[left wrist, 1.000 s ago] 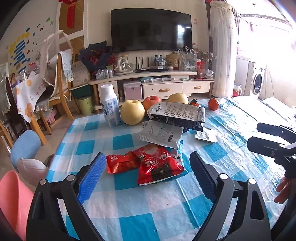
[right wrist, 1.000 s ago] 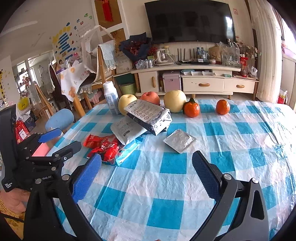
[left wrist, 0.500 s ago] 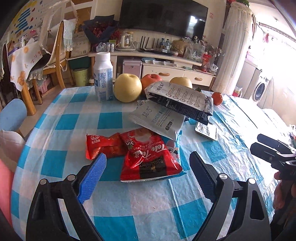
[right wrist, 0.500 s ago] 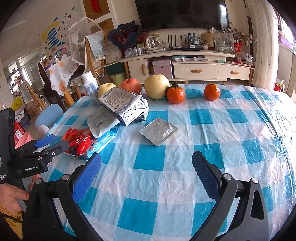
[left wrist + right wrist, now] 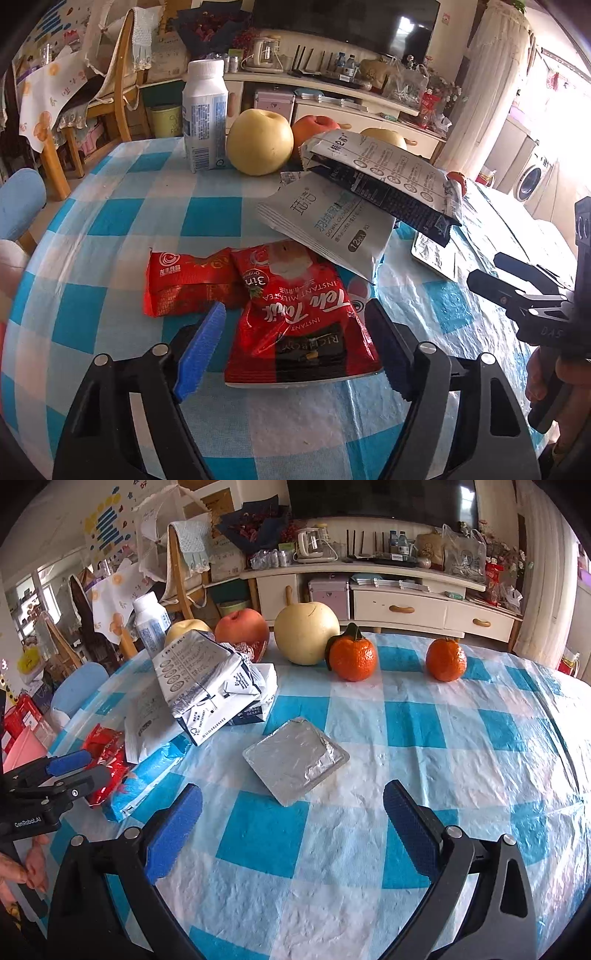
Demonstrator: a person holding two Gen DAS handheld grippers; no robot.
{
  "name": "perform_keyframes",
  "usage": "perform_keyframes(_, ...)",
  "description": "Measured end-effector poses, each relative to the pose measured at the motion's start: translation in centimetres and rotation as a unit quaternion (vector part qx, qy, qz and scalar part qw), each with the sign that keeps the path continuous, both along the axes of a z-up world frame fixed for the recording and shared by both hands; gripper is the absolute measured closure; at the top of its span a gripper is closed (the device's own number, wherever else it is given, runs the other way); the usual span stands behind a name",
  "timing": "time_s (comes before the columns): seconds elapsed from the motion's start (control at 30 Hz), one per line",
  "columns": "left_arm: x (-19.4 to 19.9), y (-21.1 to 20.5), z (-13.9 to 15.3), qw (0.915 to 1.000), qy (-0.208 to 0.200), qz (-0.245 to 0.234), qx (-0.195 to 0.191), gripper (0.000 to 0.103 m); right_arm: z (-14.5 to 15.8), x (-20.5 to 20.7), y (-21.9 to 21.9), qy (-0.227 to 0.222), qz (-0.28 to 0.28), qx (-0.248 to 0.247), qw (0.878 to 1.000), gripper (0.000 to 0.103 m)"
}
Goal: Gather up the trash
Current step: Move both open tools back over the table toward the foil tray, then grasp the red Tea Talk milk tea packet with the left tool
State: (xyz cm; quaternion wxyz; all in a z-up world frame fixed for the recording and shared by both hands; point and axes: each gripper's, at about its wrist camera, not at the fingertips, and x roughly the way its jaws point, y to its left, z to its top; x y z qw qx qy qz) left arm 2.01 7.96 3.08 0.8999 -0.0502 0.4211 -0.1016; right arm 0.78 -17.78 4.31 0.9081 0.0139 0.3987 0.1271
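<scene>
The left gripper point(image 5: 295, 345) hangs over the red tea packet point(image 5: 299, 317) on the worktop point(image 5: 110, 229), fingers wide on each side. The right gripper point(image 5: 291, 829) faces the foil pack point(image 5: 295, 758), fingers wide too. Next: lower and squeeze.

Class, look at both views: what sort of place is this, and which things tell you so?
Most likely a home living and dining room: a wall television above a low media cabinet, and a table with a checked tablecloth bearing fruit and wrappers.
</scene>
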Motion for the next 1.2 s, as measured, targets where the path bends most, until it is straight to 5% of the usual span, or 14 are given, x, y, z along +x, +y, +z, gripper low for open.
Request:
perform_keyframes(0.73,0.8,0.4,-1.1,0.9989,0.025,0.007,-0.038,0.034,-2.7,4.8,1.7,0.035,0.048,-0.069,0.996,0.004)
perform_keyframes(0.9,0.6,0.6,-1.0,0.9989,0.023,0.006,-0.039,0.034,-2.8,4.9,1.7,0.037,0.059,-0.069,0.995,0.023)
perform_keyframes(1.2,-0.1,1.9,-0.4,0.9988,0.016,0.007,-0.047,0.035,-2.7,4.2,1.5,0.035,0.070,-0.070,0.994,0.031)
